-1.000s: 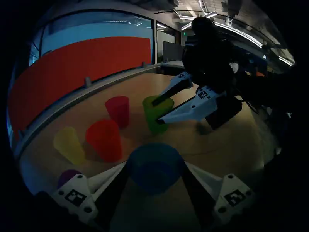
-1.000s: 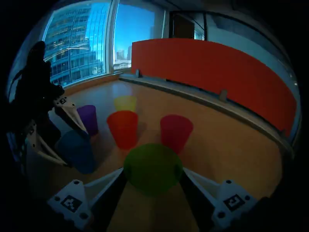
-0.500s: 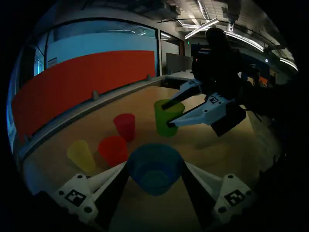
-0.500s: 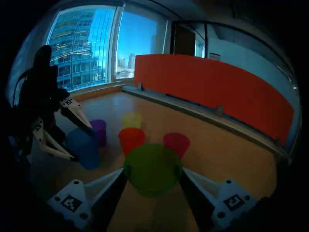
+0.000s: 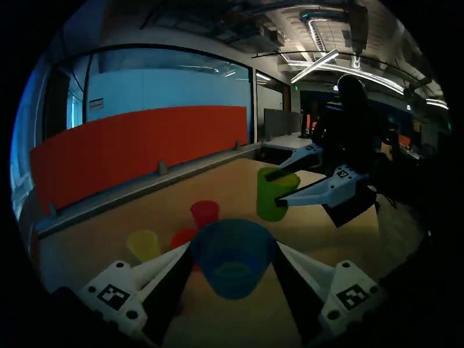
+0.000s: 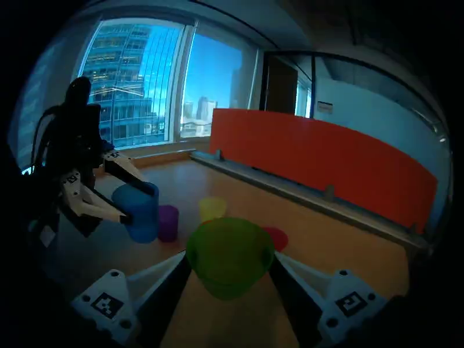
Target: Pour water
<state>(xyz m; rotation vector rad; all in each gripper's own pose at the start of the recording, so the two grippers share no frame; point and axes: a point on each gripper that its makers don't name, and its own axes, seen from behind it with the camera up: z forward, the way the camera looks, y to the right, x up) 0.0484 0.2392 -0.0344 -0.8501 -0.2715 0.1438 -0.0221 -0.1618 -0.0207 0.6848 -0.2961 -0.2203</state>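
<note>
Your left hand-held gripper (image 5: 232, 250) has both fingers pressed on an upright blue cup (image 5: 233, 264). The cup's bottom looks paler, possibly water, though the dim view leaves that unsure. Your right hand-held gripper (image 6: 230, 255) is closed the same way around an upright green cup (image 6: 230, 267); I cannot tell its contents. Square black-and-white markers (image 5: 113, 294) sit on the fingers.

In the left gripper view, the green cup is far right over the wooden counter (image 5: 174, 203). A yellow cup (image 5: 143, 243), a red cup (image 5: 182, 236) and a pink cup (image 5: 205, 213) stand near left. In the right gripper view, a purple cup (image 6: 168, 222) appears just right of the blue cup. An orange wall panel (image 5: 139, 142) backs the counter, and tall windows (image 6: 133, 87) show city towers.
</note>
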